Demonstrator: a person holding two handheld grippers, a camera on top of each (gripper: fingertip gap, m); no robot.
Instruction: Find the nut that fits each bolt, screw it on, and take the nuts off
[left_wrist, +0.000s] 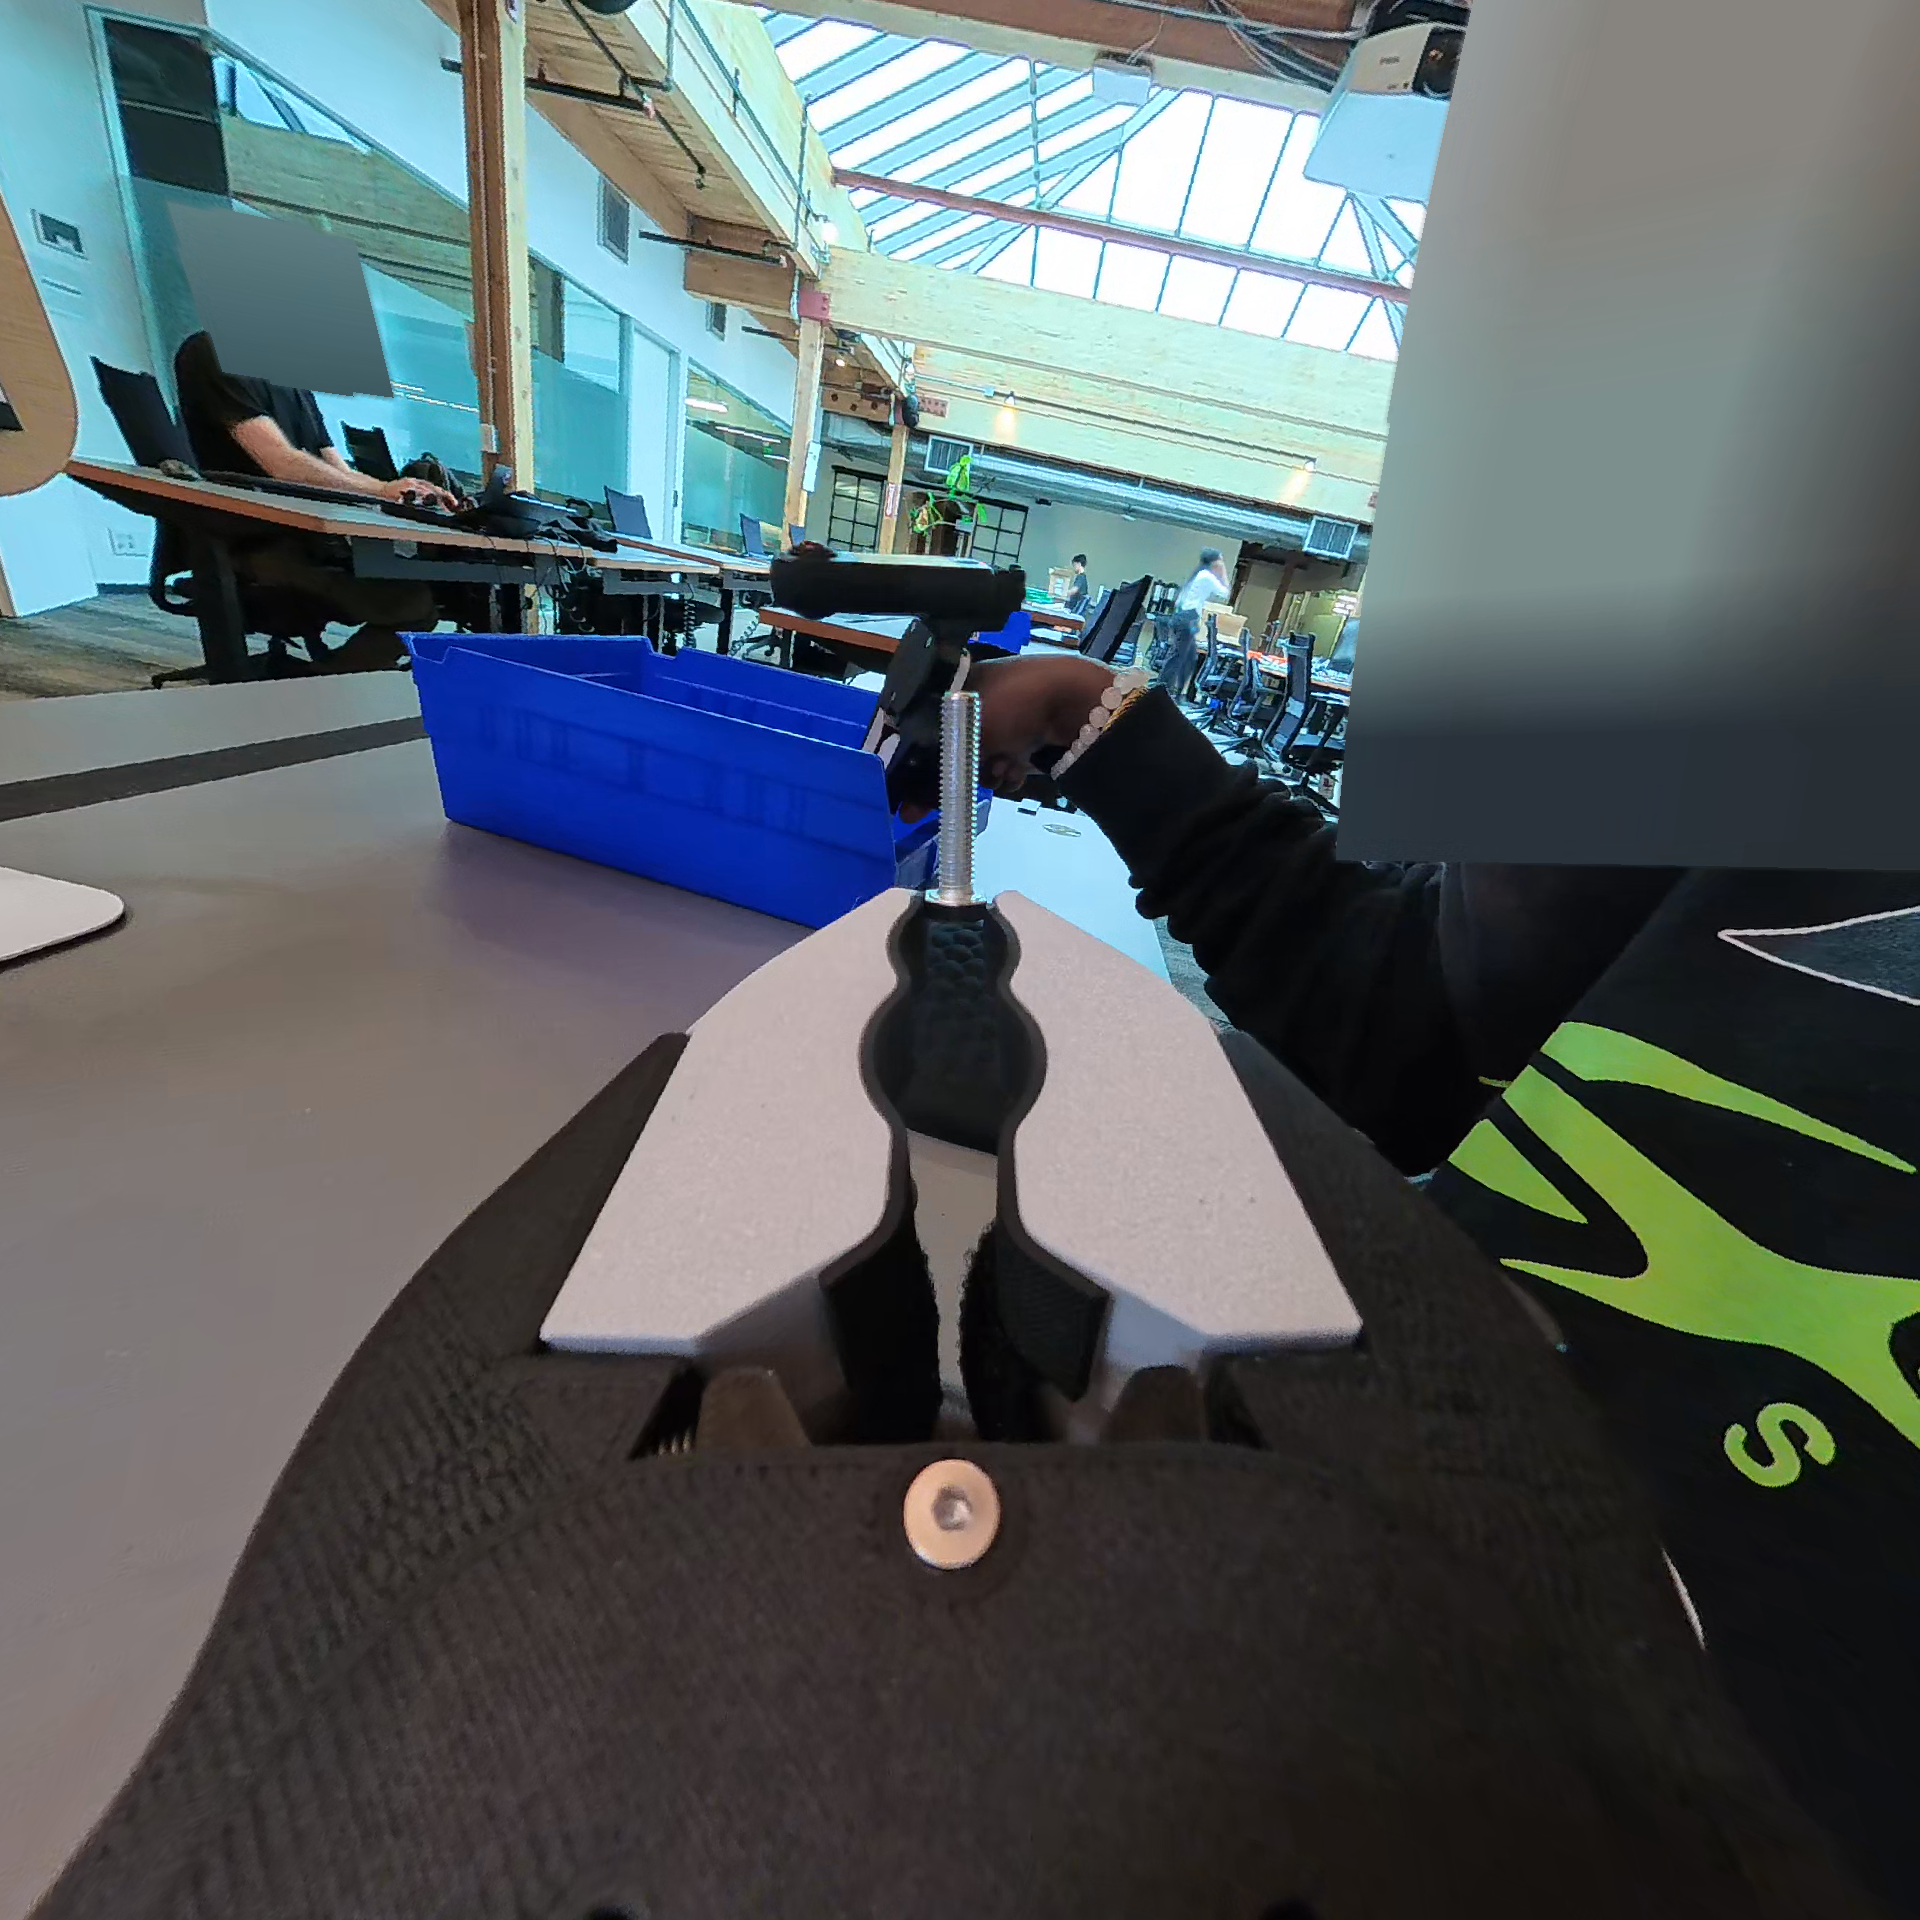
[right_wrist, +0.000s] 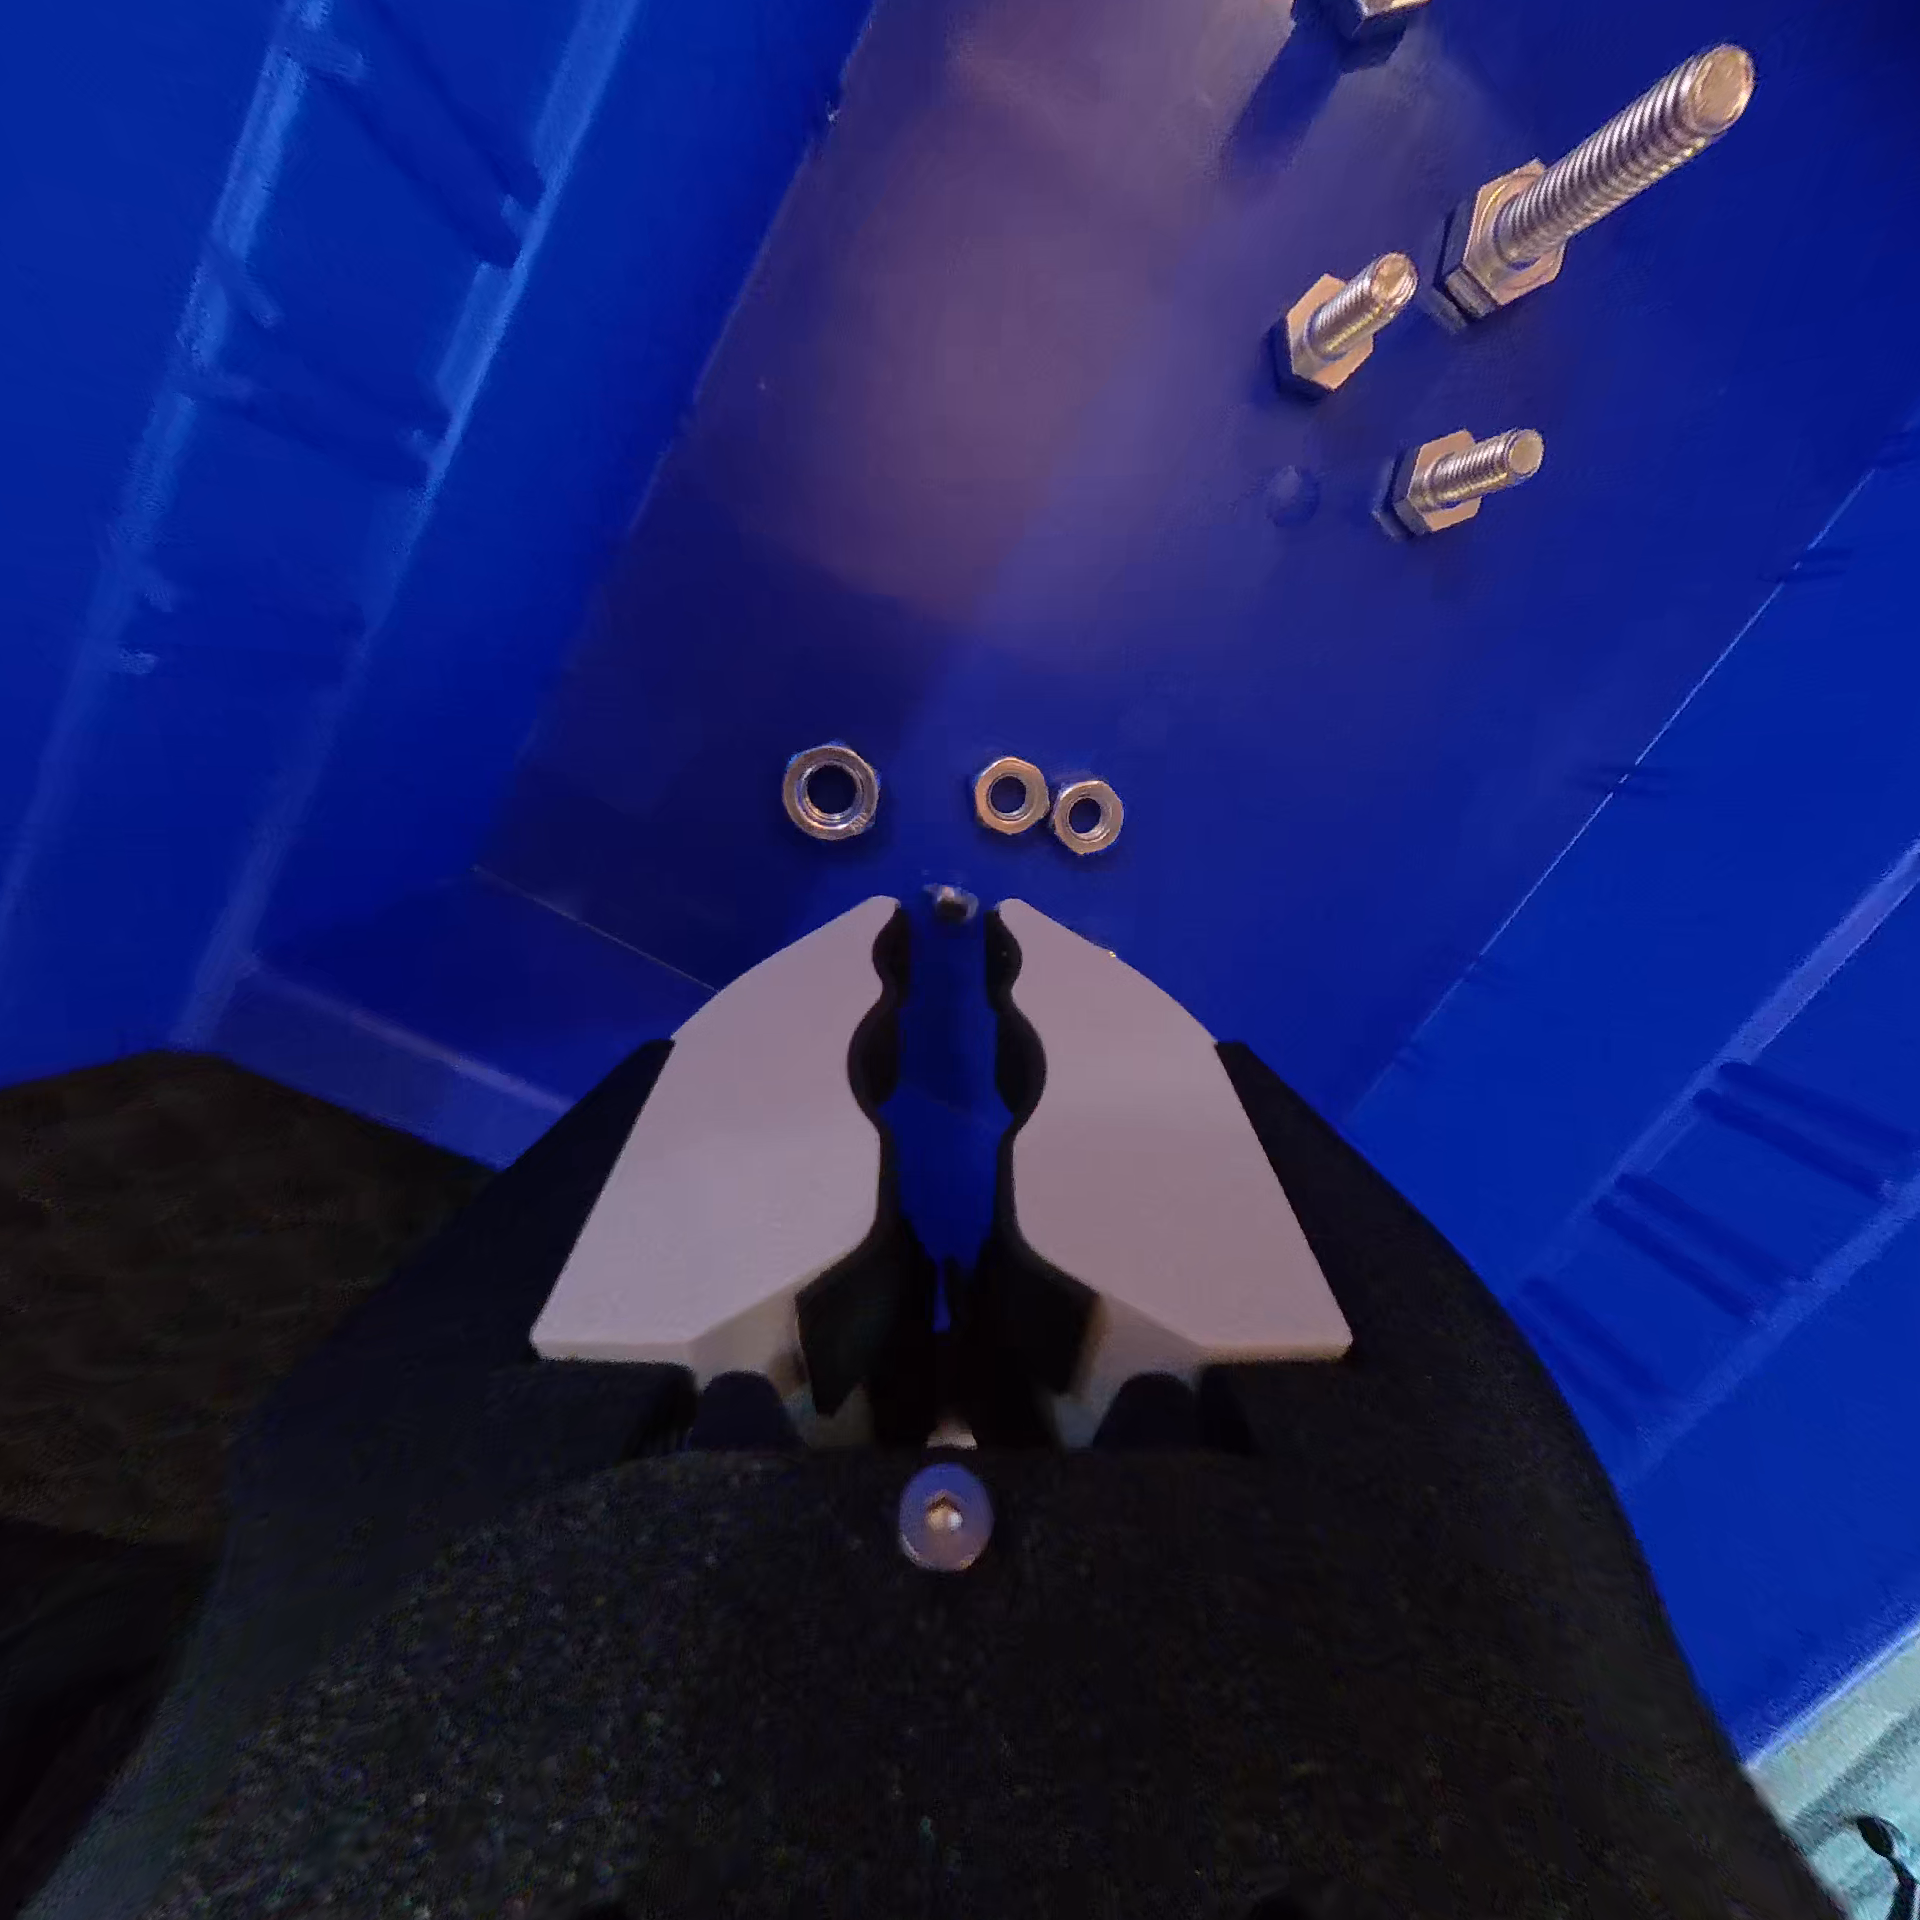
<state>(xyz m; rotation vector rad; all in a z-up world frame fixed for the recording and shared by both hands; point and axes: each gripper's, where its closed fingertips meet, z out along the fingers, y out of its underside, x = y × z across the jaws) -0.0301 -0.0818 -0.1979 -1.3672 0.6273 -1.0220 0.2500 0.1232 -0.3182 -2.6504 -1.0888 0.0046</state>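
**Left gripper (left_wrist: 956, 899) on the bolt, right gripper (right_wrist: 948, 920) down among the nuts**

Clamped tight on the lower end of a threaded bolt (left_wrist: 958, 790), with the shank standing upright above the table (left_wrist: 260, 1039) and just in front of the blue bin (left_wrist: 644, 769). Reaching into that bin on the right side, with jaws a little apart, straddling a very small nut (right_wrist: 948, 902) at the tips. No firm pinch to be seen yet.

Also on the bin floor:
- just beyond the tips, a larger nut (right_wrist: 829, 792) lying flat, set apart to the left
- two medium nuts (right_wrist: 1009, 795) (right_wrist: 1087, 816) touching each other
- farther back on the right, a long bolt (right_wrist: 1600, 177) and two short bolts (right_wrist: 1345, 322) (right_wrist: 1460, 483), each apparently with a nut already at its base

To do this step well:
- Judge the size first. The held bolt looks slim, so the larger nut seems unlikely to fit.
- Close slowly across two flats of the chosen nut, leaving its bore clear.
- Lift straight up, away from the neighbouring nuts.
- Keep the bolt still and vertical meanwhile.
- Bring the nut square onto the tip to avoid cross-threading.

As for writing: none legible on the grippers, bin or hardware. Only a bright green graphic with lettering on the black garment at the right of the left wrist view, not repeated here.
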